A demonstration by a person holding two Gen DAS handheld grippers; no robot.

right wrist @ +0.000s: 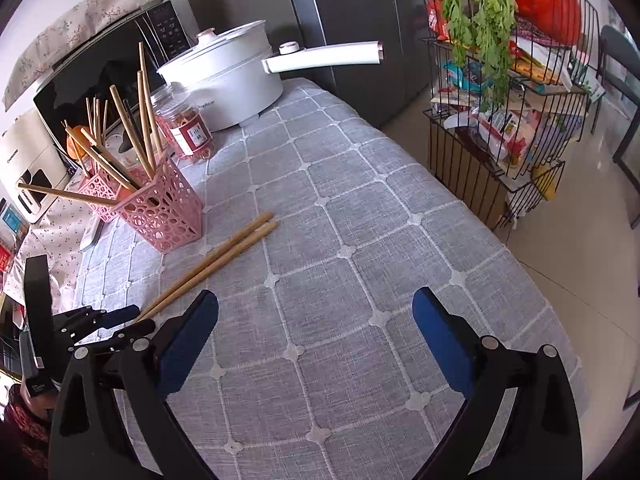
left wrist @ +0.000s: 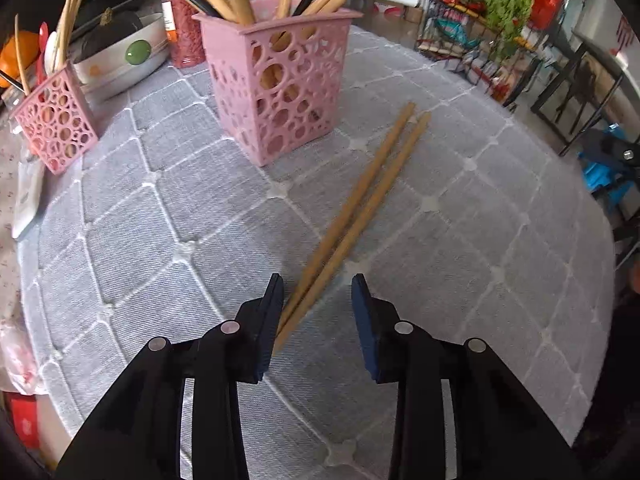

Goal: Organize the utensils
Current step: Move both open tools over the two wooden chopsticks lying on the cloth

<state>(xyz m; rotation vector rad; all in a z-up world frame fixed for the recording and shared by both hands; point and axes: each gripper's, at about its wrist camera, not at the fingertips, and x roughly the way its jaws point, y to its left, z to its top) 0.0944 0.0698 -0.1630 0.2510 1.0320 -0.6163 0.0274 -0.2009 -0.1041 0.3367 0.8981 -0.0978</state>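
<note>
Two wooden chopsticks (left wrist: 360, 204) lie side by side on the grey checked tablecloth (left wrist: 160, 208), in front of a pink perforated holder (left wrist: 280, 84) filled with chopsticks. My left gripper (left wrist: 318, 292) is open, its jaws on either side of the chopsticks' near ends, the left pad touching them. In the right wrist view the same chopsticks (right wrist: 216, 260) lie next to the pink holder (right wrist: 164, 212), with the left gripper (right wrist: 120, 320) at their near end. My right gripper (right wrist: 316, 312) is open and empty above the cloth.
A second pink holder (left wrist: 56, 124) stands at the far left. A white pot with a long handle (right wrist: 240, 76), a jar of red snacks (right wrist: 188, 128) and a microwave (right wrist: 100, 76) are at the back. A wire rack (right wrist: 500, 120) stands past the table's right edge.
</note>
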